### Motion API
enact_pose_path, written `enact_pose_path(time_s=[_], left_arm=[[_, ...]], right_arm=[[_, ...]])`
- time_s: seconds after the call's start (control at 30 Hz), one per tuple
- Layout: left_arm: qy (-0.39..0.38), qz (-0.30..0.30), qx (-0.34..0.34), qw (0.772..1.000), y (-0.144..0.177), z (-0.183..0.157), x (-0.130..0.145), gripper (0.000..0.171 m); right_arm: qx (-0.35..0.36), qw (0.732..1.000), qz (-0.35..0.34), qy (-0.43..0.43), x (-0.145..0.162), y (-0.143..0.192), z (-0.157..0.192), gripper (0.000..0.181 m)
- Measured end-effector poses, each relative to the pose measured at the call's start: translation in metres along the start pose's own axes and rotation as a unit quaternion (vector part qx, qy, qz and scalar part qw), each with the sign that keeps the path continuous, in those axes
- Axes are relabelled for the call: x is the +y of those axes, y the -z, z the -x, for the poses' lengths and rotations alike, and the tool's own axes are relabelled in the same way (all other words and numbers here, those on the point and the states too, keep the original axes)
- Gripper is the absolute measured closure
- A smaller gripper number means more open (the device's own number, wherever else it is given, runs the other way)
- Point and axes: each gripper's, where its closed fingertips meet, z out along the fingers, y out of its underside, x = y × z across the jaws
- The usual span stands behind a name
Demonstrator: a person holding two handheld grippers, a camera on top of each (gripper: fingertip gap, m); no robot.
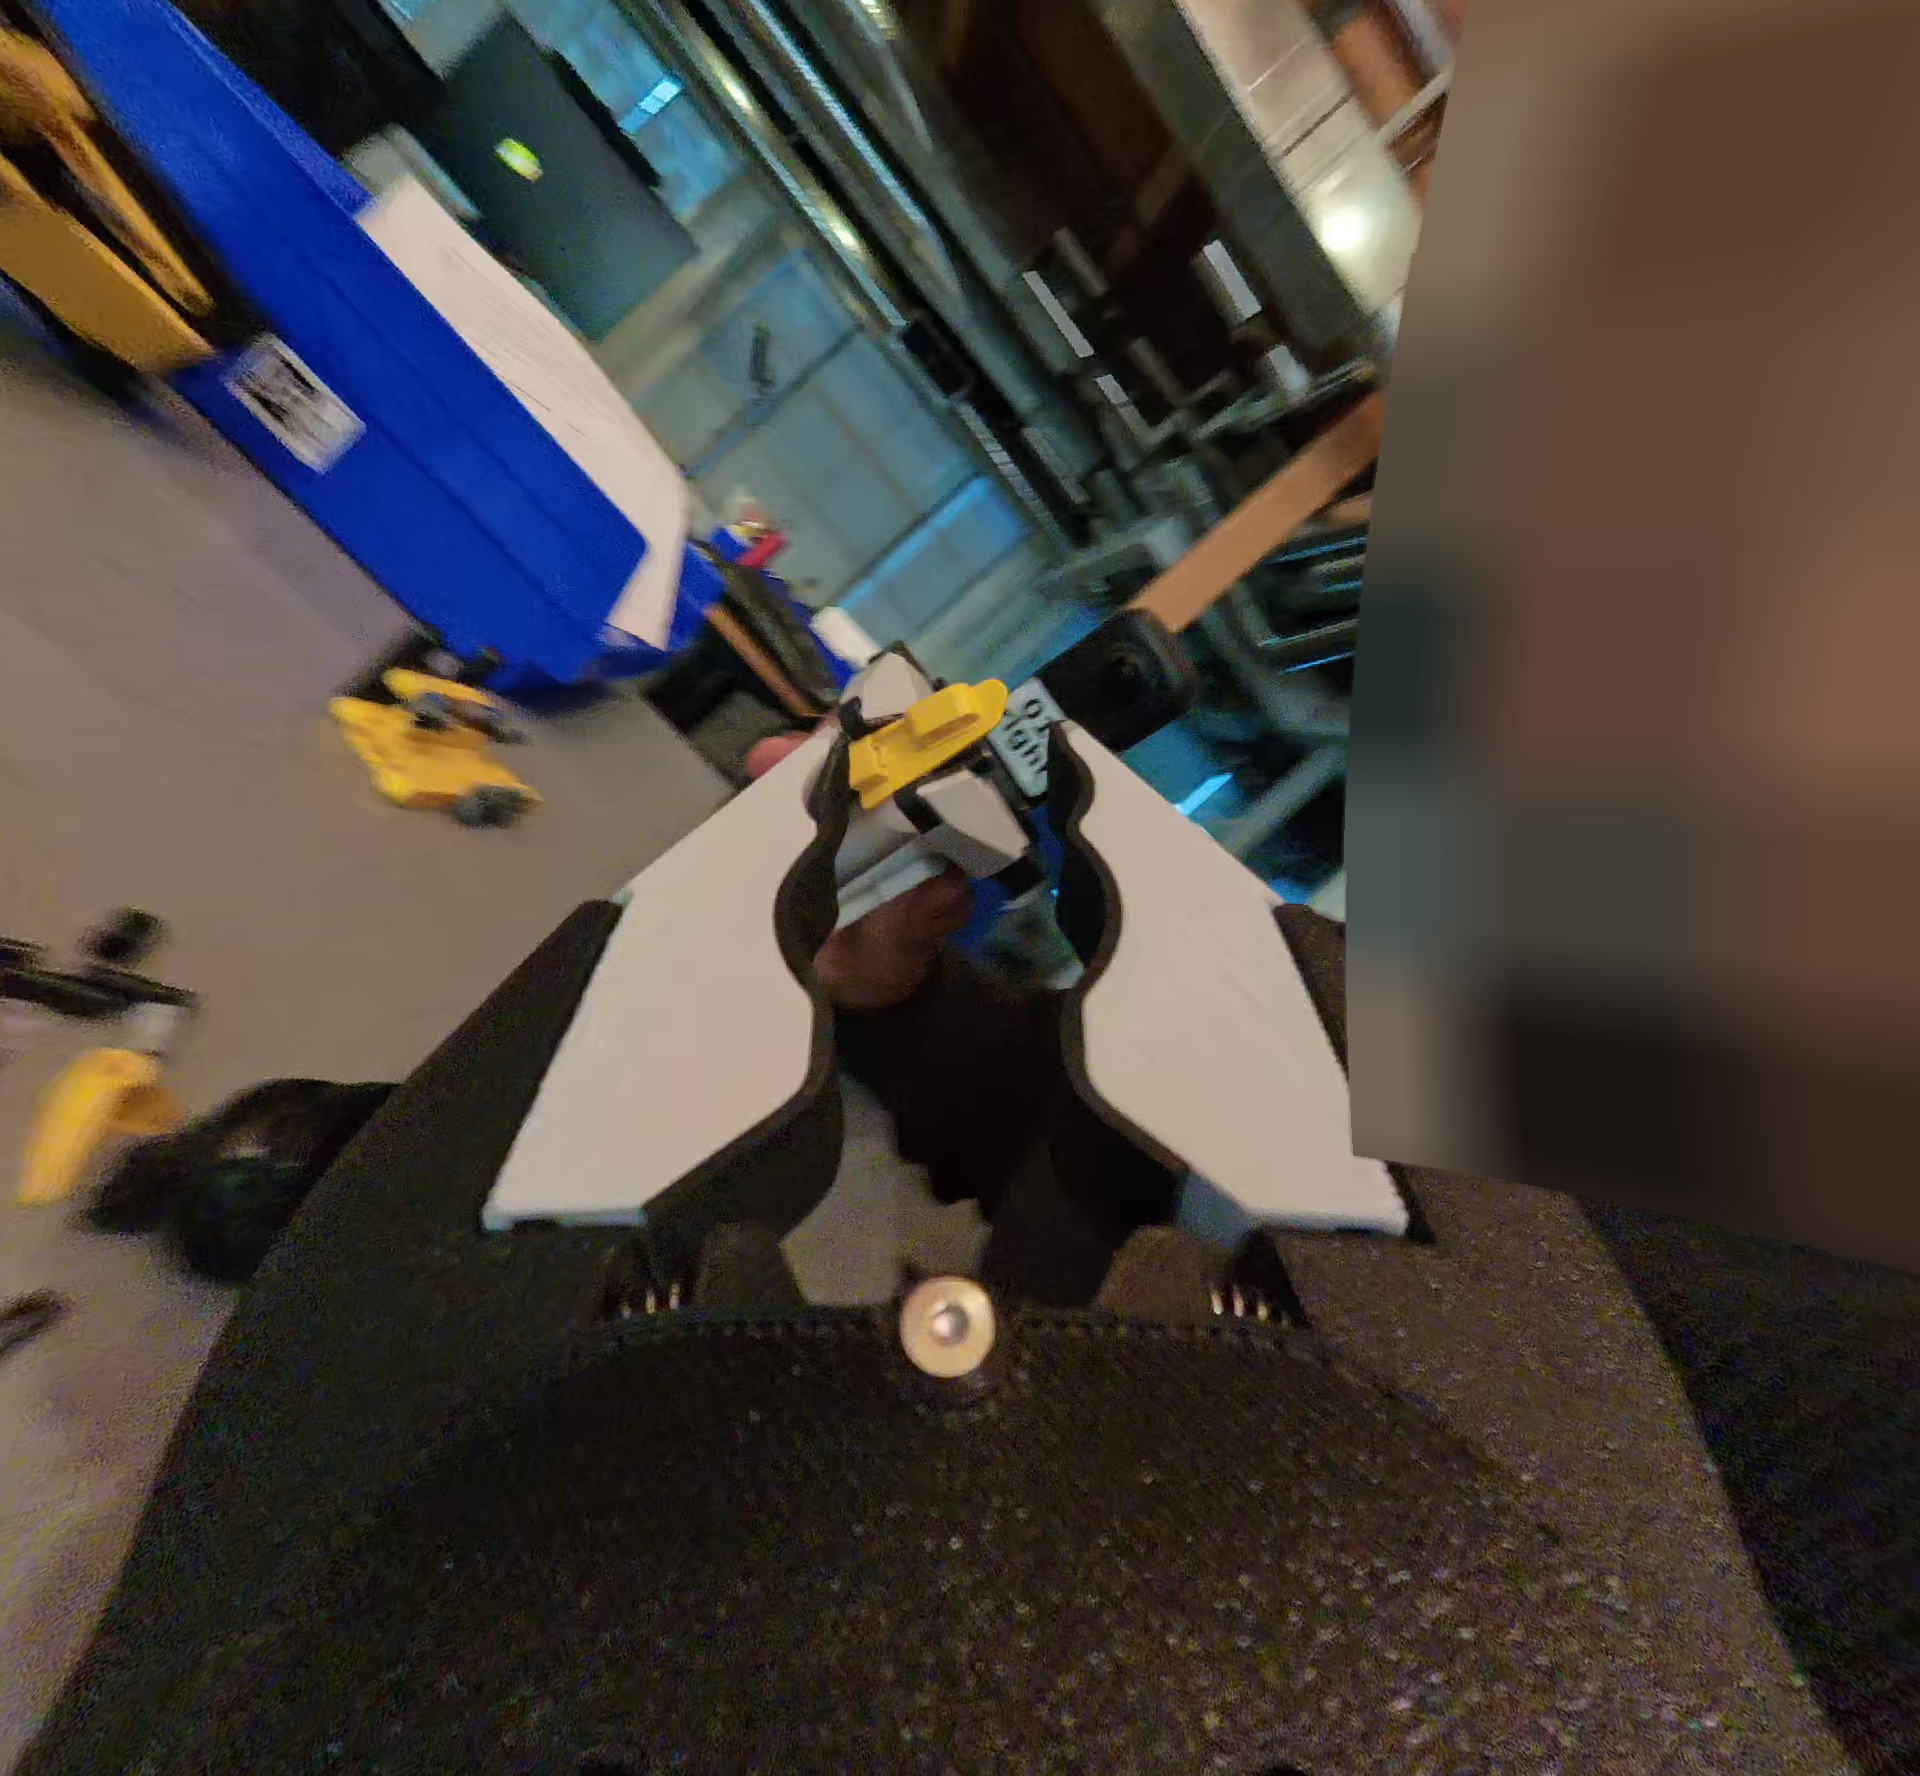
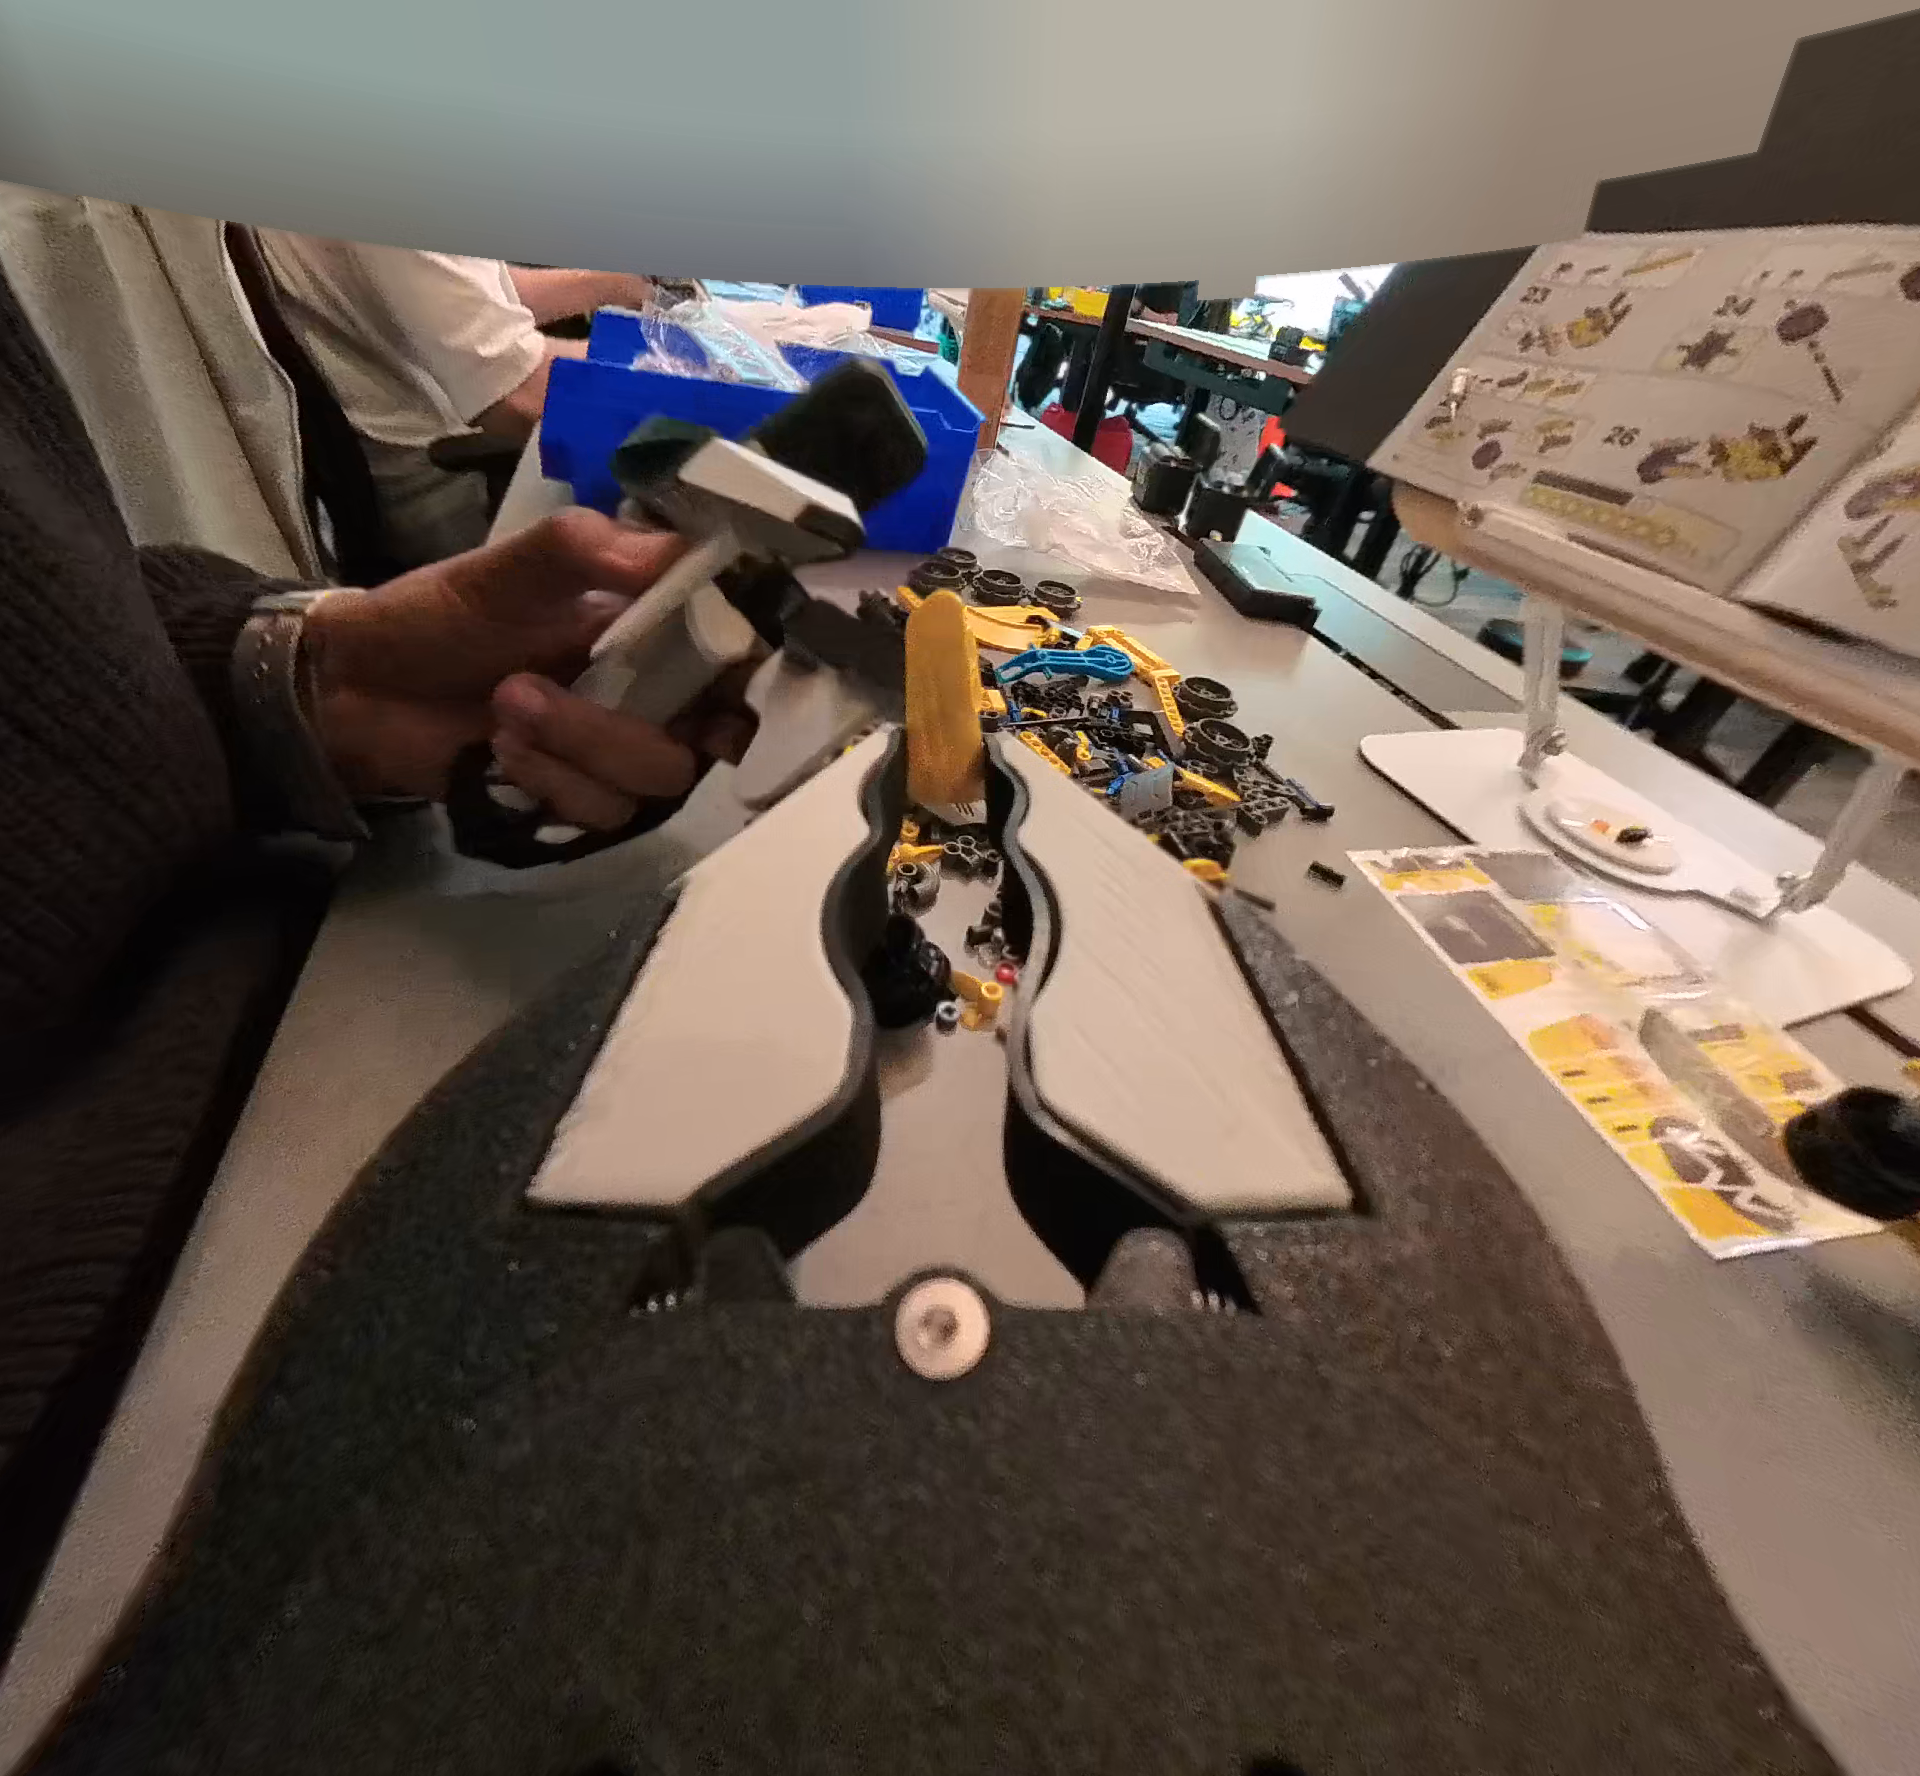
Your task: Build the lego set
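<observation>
My right gripper (image 2: 943, 755) is shut on a yellow curved plastic panel (image 2: 940, 677), which stands upright between its tips above the grey table (image 2: 416, 947). A hand (image 2: 468, 646) holds my left gripper (image 2: 727, 500) close on the left of it. In the left wrist view my left gripper (image 1: 940, 765) is open. Its tips stand either side of the yellow panel (image 1: 925, 734) and of the right gripper's fingers (image 1: 977, 822), which point back at this camera. I cannot tell whether the left tips touch the panel.
A pile of loose yellow, black and blue toy parts (image 2: 1122, 729) lies just beyond the panel. A blue bin (image 2: 644, 417) stands behind, a booklet on a stand (image 2: 1621, 417) and a sticker sheet (image 2: 1558, 1030) at right. A small yellow model (image 1: 436, 750) sits on the table. The grippers are tip to tip, or close to it.
</observation>
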Motion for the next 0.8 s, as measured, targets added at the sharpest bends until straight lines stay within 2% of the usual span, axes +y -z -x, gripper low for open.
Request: enact_pose_path(time_s=[0.1, 0.2, 0.3, 0.37, 0.43, 0.63, 0.8], left_arm=[[-0.123, 0.006, -0.099, 0.988, 0.021, 0.01, -0.021, 0.133], [-0.225, -0.004, -0.213, 0.951, 0.058, 0.022, -0.052, 0.134], [-0.284, -0.028, -0.303, 0.909, 0.1, 0.029, -0.081, 0.138], [-0.296, -0.038, -0.342, 0.891, 0.123, 0.035, -0.091, 0.138], [-0.293, -0.045, -0.36, 0.884, 0.138, 0.042, -0.096, 0.139], [-0.266, -0.083, -0.364, 0.889, 0.158, 0.056, -0.105, 0.139], [-0.291, -0.116, -0.413, 0.855, 0.179, 0.056, -0.123, 0.144]], right_arm=[[0.001, 0.999, 0.01, -0.04, 0.006, 0.001, -0.009, 0.168], [0.004, 0.997, 0.048, -0.058, 0.021, -0.003, -0.015, 0.167], [0.006, 0.997, 0.054, -0.063, 0.025, -0.004, -0.017, 0.167], [0.008, 0.996, 0.063, -0.07, 0.031, -0.006, -0.019, 0.167], [0.013, 0.994, 0.077, -0.076, 0.04, -0.008, -0.023, 0.167], [0.02, 0.986, 0.116, -0.118, 0.06, -0.018, -0.033, 0.167], [0.013, 0.981, 0.146, -0.127, 0.07, -0.033, -0.036, 0.167]])
